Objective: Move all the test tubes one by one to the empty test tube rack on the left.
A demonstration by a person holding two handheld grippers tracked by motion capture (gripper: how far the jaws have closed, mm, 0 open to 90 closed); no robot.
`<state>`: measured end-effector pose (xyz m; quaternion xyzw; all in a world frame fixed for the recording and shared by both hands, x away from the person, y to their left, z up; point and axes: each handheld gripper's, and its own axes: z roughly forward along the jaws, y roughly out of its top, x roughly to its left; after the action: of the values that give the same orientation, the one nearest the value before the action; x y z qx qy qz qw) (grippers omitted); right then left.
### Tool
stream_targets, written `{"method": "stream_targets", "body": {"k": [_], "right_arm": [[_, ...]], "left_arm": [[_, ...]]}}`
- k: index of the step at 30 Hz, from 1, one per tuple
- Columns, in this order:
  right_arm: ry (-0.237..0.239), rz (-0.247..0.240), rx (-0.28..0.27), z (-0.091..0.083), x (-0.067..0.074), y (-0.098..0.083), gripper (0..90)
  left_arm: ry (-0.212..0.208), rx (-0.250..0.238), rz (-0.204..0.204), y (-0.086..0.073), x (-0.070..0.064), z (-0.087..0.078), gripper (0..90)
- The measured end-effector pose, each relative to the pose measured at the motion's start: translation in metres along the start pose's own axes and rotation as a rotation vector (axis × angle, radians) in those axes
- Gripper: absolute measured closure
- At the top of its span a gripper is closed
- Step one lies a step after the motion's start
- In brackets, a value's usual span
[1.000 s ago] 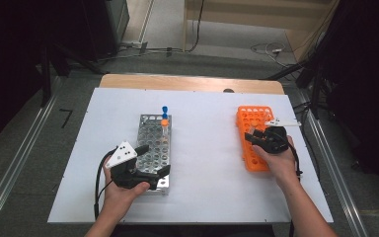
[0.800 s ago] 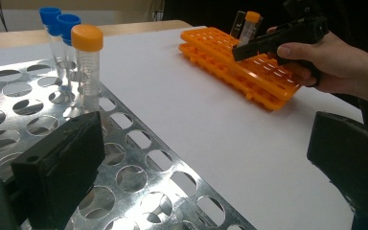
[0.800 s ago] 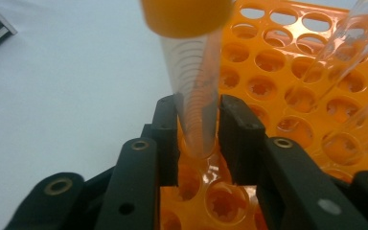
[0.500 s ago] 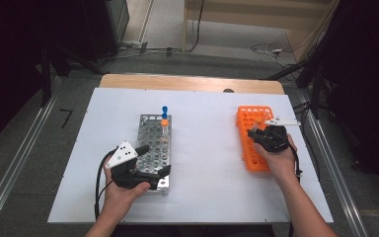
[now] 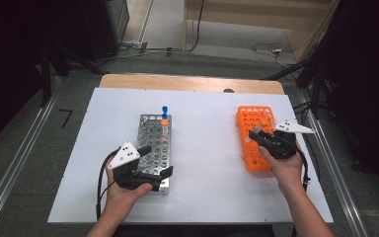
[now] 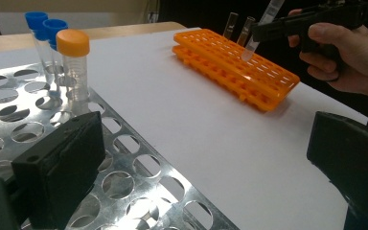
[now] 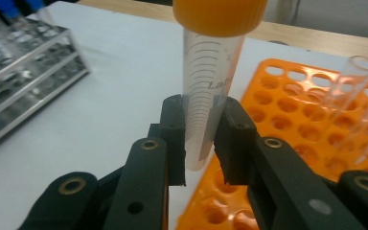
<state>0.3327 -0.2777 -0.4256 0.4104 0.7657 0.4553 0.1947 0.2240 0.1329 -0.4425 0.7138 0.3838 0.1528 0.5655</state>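
Though far from finished, looks properly under way. From the high view: three capped tubes (image 5: 164, 121) standing at the far end of the metal rack (image 5: 153, 148), presumably moved already. A fourth tube (image 5: 260, 126) up in the right tongs (image 5: 253, 136), above the orange rack (image 5: 250, 157) and well apart from the metal one. Left to do, by that reading: carry across the table (image 5: 202, 168), drop into a free hole, then fetch the rest. Left tongs (image 5: 156, 159) parked at the metal rack's near end.

From the left gripper view: left tongs gaping wide, one jaw over the rack's holes, the other out over bare table, gripping nothing (rack corner merely between them). Farther off, two uncapped glass tubes (image 6: 246, 31) standing in the orange rack.

From the right gripper view: right tongs clamped on the tube's lower body, pads pressed to both sides, orange cap upward, tip just above the rack below.
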Motion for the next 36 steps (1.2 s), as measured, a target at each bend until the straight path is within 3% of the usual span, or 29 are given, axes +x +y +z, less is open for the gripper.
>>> {"method": "stream_targets", "body": {"k": [19, 29, 36], "right_arm": [[0.216, -0.091, 0.002, -0.017, 0.066, -0.026, 72.7], [0.316, -0.162, 0.027, -0.013, 0.102, -0.031, 72.7], [0.356, -0.197, 0.052, -0.005, 0.12, -0.032, 72.7]], "left_arm": [[-0.039, 0.008, 0.024, 0.001, -0.016, 0.008, 0.0], [-0.1, 0.005, 0.049, 0.005, -0.031, 0.015, 3.6], [-0.149, 0.001, 0.058, 0.007, -0.039, 0.021, 10.0]]}}
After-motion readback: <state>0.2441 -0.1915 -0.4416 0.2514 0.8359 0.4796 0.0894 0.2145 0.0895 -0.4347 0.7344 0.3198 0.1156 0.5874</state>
